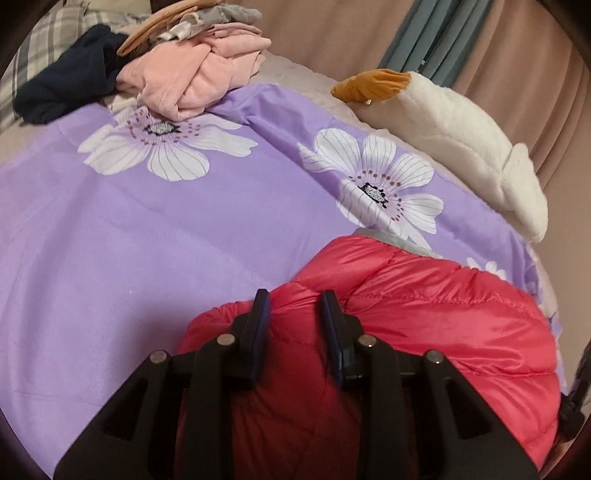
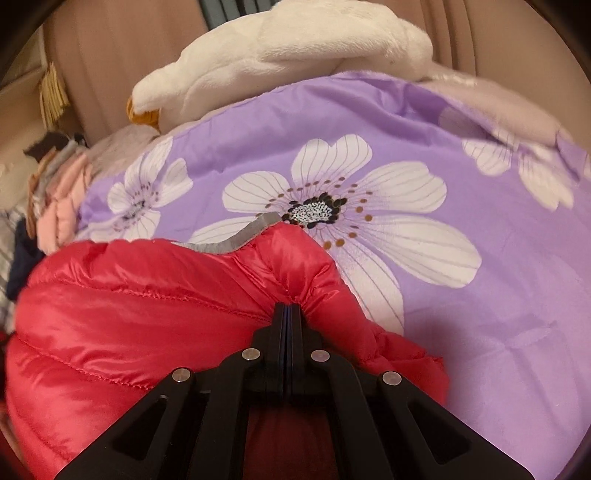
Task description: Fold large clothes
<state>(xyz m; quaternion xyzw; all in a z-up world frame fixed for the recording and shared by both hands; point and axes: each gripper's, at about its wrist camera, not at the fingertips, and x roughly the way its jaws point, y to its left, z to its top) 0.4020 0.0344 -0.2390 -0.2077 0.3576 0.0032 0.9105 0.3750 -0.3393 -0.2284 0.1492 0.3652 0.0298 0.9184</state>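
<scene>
A red quilted puffer jacket (image 1: 424, 325) lies bunched on a purple flowered bedspread (image 1: 129, 240). In the left wrist view my left gripper (image 1: 294, 295) hovers over the jacket's left part. Its jaws stand apart, and nothing is pinched between the pads. In the right wrist view my right gripper (image 2: 290, 306) is shut on a puckered fold of the red jacket (image 2: 129, 325), near its right edge. A strip of grey lining (image 2: 236, 242) shows along the jacket's far edge. The part of the jacket nearest me is hidden under both grippers.
A white plush goose (image 1: 461, 140) with an orange beak lies along the far right edge of the bed. At the far left sit a pile of pink clothes (image 1: 195, 74) and a navy garment (image 1: 62, 92). Beige and teal curtains (image 1: 436, 33) hang behind.
</scene>
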